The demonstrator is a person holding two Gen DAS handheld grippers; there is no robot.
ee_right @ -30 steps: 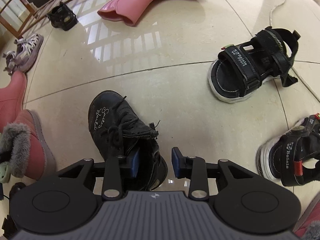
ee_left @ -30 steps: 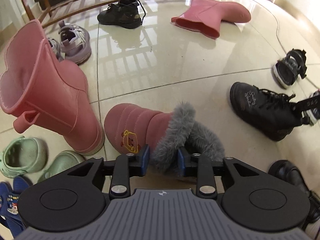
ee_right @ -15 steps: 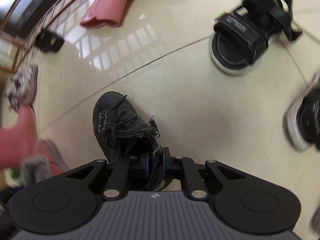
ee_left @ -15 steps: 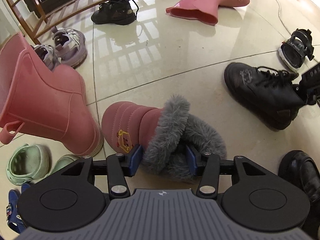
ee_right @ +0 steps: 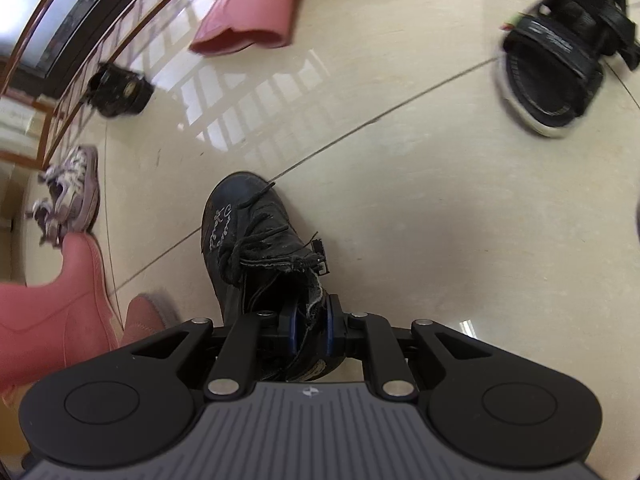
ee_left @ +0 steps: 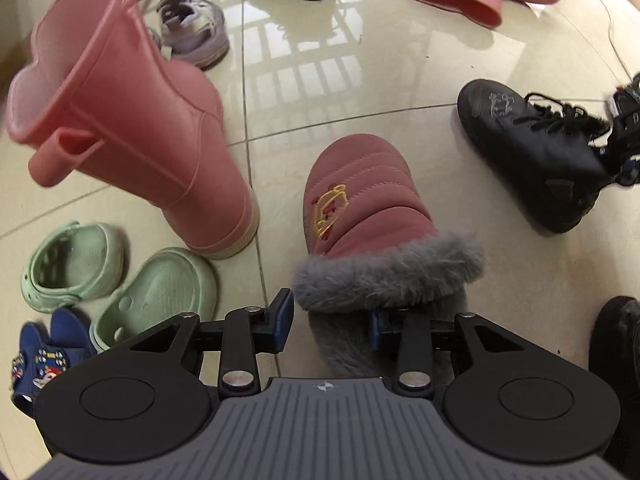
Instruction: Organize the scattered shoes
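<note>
Both tools go for the soft collar of a shoe, likely because it is the part thin enough to fit between the pads.

At the lower centre of the right wrist view, the right tool (ee_right: pixel 311 330) is nearly closed, pinching the frayed heel collar of the black lace-up boot (ee_right: pixel 256 248), toe pointing up the frame.

In the left wrist view, the left tool (ee_left: pixel 330 322) is wide apart. The grey fur cuff of the pink fur-lined boot (ee_left: pixel 360 196) lies between its pads. The left pad stands clear of the fur and the right is buried in it, so no grip is made.

Both point forward and downward at the floor (ee_left: pixel 400 92). The wooden shoe rack (ee_right: pixel 80 76), at upper left, holds none of these.
</note>
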